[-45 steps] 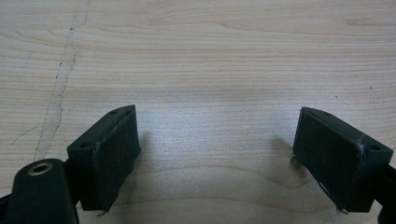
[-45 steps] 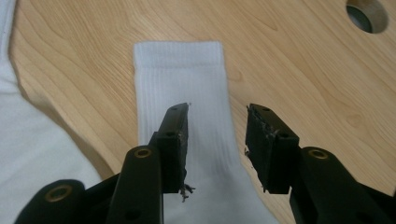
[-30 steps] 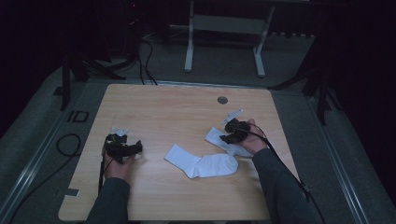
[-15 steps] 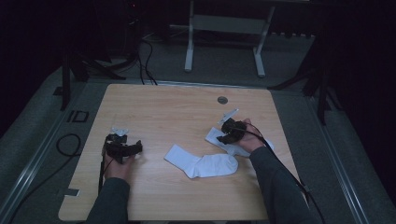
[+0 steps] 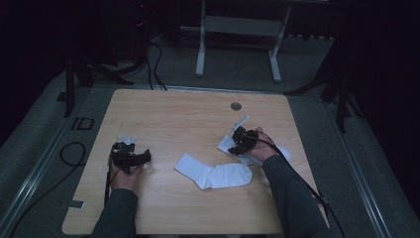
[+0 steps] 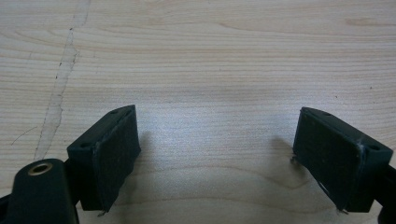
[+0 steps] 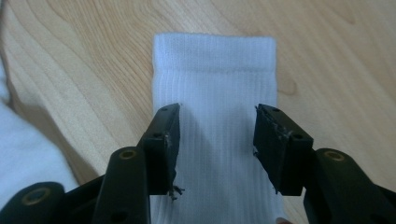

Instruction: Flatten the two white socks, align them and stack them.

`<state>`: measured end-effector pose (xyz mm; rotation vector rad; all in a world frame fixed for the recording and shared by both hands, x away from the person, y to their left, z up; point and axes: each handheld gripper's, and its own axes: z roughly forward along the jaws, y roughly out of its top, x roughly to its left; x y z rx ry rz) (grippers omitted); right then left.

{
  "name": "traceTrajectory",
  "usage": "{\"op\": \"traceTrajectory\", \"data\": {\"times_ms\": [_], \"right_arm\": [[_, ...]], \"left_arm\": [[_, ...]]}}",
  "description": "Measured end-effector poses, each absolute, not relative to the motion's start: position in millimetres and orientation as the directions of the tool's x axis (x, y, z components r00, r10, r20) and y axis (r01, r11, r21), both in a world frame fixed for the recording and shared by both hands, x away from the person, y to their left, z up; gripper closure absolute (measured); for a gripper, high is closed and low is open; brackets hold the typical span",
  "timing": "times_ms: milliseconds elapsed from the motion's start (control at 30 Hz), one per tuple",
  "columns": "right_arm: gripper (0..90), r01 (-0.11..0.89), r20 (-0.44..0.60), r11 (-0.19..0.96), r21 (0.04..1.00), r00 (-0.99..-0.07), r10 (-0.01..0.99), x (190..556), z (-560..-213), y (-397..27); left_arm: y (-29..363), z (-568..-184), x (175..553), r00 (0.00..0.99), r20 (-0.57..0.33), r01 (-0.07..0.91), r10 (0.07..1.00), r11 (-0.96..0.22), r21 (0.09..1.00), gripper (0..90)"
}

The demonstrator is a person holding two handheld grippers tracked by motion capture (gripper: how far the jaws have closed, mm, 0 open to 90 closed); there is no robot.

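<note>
A: Ribbed white sock [image 7: 215, 126]?
B: Flat on table [image 5: 173, 114], right side, under right gripper [image 7: 216, 140]; jaws have just been opening, astride it, not pinching.
A: Nearby?
B: Second sock [image 5: 213, 173] alongside. Left gripper [image 6: 217, 154] gaping over bare wood.

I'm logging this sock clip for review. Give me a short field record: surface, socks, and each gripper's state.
surface: light wooden table
sock one: white ribbed sock, flat under the right gripper
sock two: white bent sock, mid-table
right gripper: jaws astride sock one, just been opening, not pinching
left gripper: open over bare wood, holding nothing
</note>
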<state>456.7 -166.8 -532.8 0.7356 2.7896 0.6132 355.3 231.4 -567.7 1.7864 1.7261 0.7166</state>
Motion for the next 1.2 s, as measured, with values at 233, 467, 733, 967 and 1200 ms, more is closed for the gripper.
{"op": "traceTrajectory", "data": {"times_ms": [233, 467, 733, 967, 1200], "right_arm": [[58.3, 0.465, -0.007, 0.772, 0.433, -0.855, 0.519, 466.1, -533.9, -171.1], [82.1, 0.460, -0.024, 0.764, 0.453, -0.850, 0.526, 463.8, -534.1, -173.3], [82.9, 0.450, -0.078, 0.784, 0.427, -0.846, 0.528, 459.9, -517.5, -189.3], [82.9, 0.429, -0.088, 0.757, 0.493, -0.841, 0.534, 446.1, -486.6, -209.0], [82.8, 0.374, -0.132, 0.757, 0.536, -0.849, 0.512, 429.6, -450.4, -216.2]], "left_arm": [[231.3, -567.7, 355.2, 0.034, 0.002, 0.707, 0.999, -0.025, 0.707, 14.6], [231.4, -567.7, 355.2, 0.034, 0.002, 0.707, 0.999, -0.025, 0.707, 14.5], [231.4, -567.7, 355.2, 0.034, 0.002, 0.707, 0.999, -0.026, 0.707, 14.5], [231.3, -567.7, 355.3, 0.033, 0.002, 0.707, 0.999, -0.025, 0.707, 14.5], [231.3, -567.7, 355.2, 0.033, 0.002, 0.707, 0.999, -0.025, 0.707, 14.6]]}}
